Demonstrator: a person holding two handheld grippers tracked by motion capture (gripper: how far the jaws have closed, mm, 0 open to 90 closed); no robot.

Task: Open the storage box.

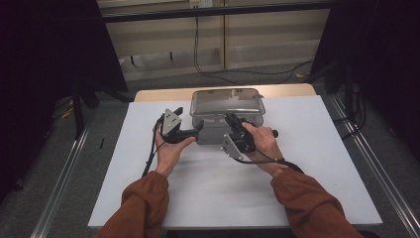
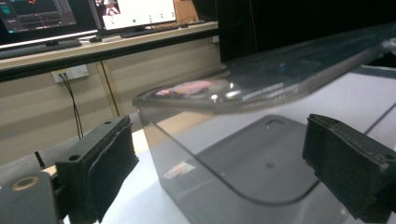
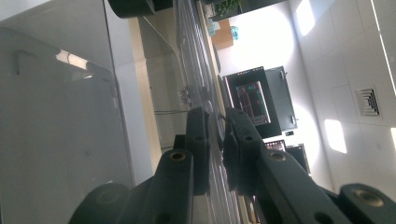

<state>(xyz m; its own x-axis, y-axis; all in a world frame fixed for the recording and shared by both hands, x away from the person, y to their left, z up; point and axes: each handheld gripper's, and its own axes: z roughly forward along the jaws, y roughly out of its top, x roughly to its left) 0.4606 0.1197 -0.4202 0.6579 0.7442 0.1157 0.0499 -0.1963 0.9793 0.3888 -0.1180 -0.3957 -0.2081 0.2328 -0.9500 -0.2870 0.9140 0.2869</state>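
Right gripper (image 3: 215, 140): jaws clenched on the thin rim of the lid (image 3: 191, 56), which passes edge-on between the two black pads in the right gripper view. Left gripper (image 2: 224, 163): jaws released and spread wide, one pad on either side of the near left corner of the container (image 2: 243, 172), neither pad touching it.

The container (image 1: 218, 130) is a clear, smoke-tinted plastic box with rounded corners and straight walls; its floor shows through the wall, with a small moulded mark at the centre. The lid (image 1: 227, 101) is a flat transparent sheet with a raised border, overhanging the walls and catching pale reflections. In the high view the box stands at the far middle of the white table (image 1: 307, 178); the left gripper (image 1: 190, 133) sits just beside its near left corner, and the right gripper (image 1: 233, 121) is at its near edge. Brown sleeves (image 1: 143, 208) enter from the near side.
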